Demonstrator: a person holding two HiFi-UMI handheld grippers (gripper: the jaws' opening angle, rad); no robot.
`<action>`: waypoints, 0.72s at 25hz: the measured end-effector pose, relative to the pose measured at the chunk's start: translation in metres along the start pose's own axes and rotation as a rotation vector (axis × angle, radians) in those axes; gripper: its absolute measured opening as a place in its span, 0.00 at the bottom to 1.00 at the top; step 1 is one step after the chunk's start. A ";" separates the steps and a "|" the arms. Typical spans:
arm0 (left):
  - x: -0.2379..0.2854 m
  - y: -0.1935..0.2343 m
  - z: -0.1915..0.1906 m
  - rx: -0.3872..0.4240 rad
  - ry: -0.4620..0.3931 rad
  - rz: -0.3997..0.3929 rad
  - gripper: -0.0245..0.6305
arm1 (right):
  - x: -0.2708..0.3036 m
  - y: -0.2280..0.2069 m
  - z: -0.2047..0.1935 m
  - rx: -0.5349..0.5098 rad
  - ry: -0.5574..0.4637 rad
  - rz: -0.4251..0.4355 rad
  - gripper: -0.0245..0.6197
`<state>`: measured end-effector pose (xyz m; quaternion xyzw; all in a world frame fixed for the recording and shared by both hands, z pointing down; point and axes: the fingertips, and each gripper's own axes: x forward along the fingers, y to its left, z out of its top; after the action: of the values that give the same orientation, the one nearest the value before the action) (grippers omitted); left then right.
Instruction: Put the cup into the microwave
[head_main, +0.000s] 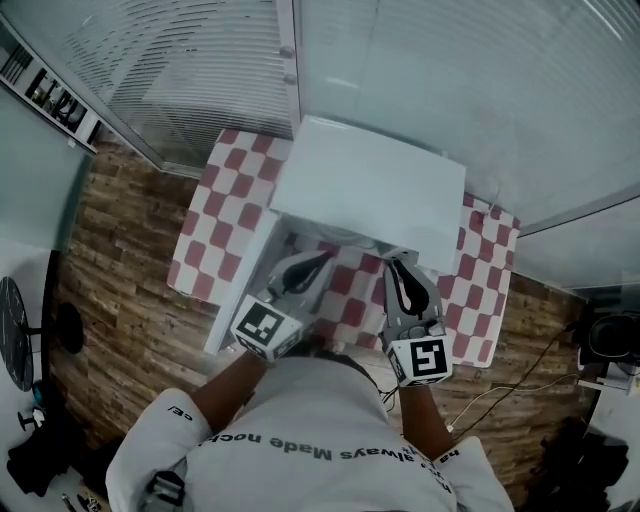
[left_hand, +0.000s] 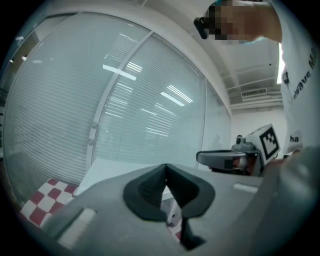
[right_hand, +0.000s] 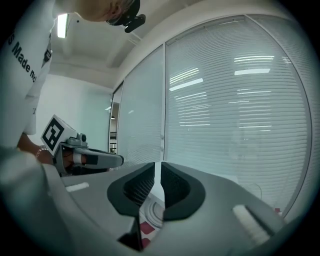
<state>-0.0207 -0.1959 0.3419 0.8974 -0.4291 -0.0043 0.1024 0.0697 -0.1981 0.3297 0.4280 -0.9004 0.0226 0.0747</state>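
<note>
Head view, from nearest outward: the person (head_main: 320, 460), in a white printed top, holds both arms forward over a surface (head_main: 215, 215) covered with a red-and-white checked cloth (head_main: 480, 300). The left gripper (head_main: 325, 260) and the right gripper (head_main: 392, 265) are side by side above the cloth's near half. Their marker cubes sit close to the body, and both tips point at the front of the white microwave (head_main: 370, 190), just short of it. In the left gripper view the dark fingers (left_hand: 150, 195) meet at their tips with nothing between them. In the right gripper view the fingers (right_hand: 180, 192) stand parallel with only a thin slit left, and it too is empty. Through the gap under the right fingers a pale round ringed shape (right_hand: 152, 214) lies on the checked cloth. I cannot tell whether this is the cup, and no view shows the cup plainly. The microwave sits at the far middle of the surface. A white panel (head_main: 245, 285), which looks like its door, stands out from its front left corner toward the person. Wooden floor (head_main: 120, 290) lies around the surface, and behind the microwave rises a glass wall (head_main: 450, 80) with blinds.
</note>
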 end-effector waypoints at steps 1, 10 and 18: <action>-0.004 -0.006 0.007 0.005 -0.003 -0.007 0.04 | -0.007 0.002 0.007 -0.001 -0.002 0.006 0.10; -0.035 -0.050 0.052 0.040 -0.036 -0.056 0.04 | -0.052 0.031 0.057 -0.018 -0.034 0.069 0.10; -0.049 -0.067 0.073 0.046 -0.058 -0.064 0.04 | -0.077 0.042 0.082 -0.031 -0.053 0.096 0.10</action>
<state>-0.0073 -0.1302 0.2535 0.9123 -0.4030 -0.0235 0.0690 0.0756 -0.1208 0.2380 0.3836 -0.9218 0.0008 0.0561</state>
